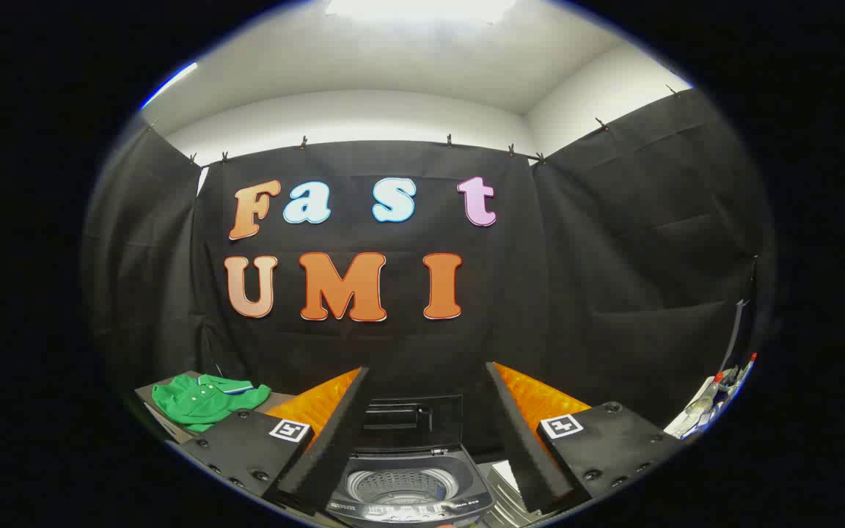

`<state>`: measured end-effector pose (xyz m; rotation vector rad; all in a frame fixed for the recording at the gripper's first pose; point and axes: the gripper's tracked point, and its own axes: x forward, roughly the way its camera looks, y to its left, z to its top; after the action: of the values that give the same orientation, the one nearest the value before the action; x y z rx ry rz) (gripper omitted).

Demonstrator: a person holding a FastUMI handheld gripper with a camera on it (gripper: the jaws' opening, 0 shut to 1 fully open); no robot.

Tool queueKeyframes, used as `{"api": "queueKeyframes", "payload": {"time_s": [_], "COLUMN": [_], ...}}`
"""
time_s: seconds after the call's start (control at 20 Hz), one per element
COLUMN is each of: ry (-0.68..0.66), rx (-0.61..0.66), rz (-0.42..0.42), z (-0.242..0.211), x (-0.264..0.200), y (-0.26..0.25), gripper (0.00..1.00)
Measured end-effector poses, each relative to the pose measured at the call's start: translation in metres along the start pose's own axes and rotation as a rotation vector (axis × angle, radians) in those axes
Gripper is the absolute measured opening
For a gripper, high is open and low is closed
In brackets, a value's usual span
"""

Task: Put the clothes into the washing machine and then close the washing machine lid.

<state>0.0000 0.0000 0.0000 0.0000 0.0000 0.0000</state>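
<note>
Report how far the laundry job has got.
Barely started. Done: the washing machine has its lid up, and the drum looks empty. In hand: nothing; the gripper has its fingers open, holding nothing, with the machine between them. Left: grasp the green shirt off to the side, drop it in, shut the lid.

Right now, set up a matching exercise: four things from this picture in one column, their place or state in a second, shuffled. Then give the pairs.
Things:
1. washing machine lid
2. green shirt
3. gripper
4. washing machine drum

Places or states:
A. lying off to the left, beyond the fingers
B. raised upright behind the opening
C. open, holding nothing
D. uncovered, seen between the fingers

Pairs: 1-B, 2-A, 3-C, 4-D
</note>
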Motion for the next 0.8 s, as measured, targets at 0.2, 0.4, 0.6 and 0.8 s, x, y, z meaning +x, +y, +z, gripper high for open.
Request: {"api": "queueKeyframes", "payload": {"time_s": [0.2,0.4,0.6,0.8], "ry": [0.004,0.004,0.003,0.003], "rx": [0.007,0.015,0.018,0.025], "rz": [0.003,-0.003,-0.006,-0.004], "z": [-0.0020,-0.0029,-0.0043,-0.0061], "x": [0.0007,0.0009,0.0002,0.0016], "y": [-0.0028,-0.0073,-0.0079,-0.0067], "gripper": [0.98,0.98,0.98,0.98]}}
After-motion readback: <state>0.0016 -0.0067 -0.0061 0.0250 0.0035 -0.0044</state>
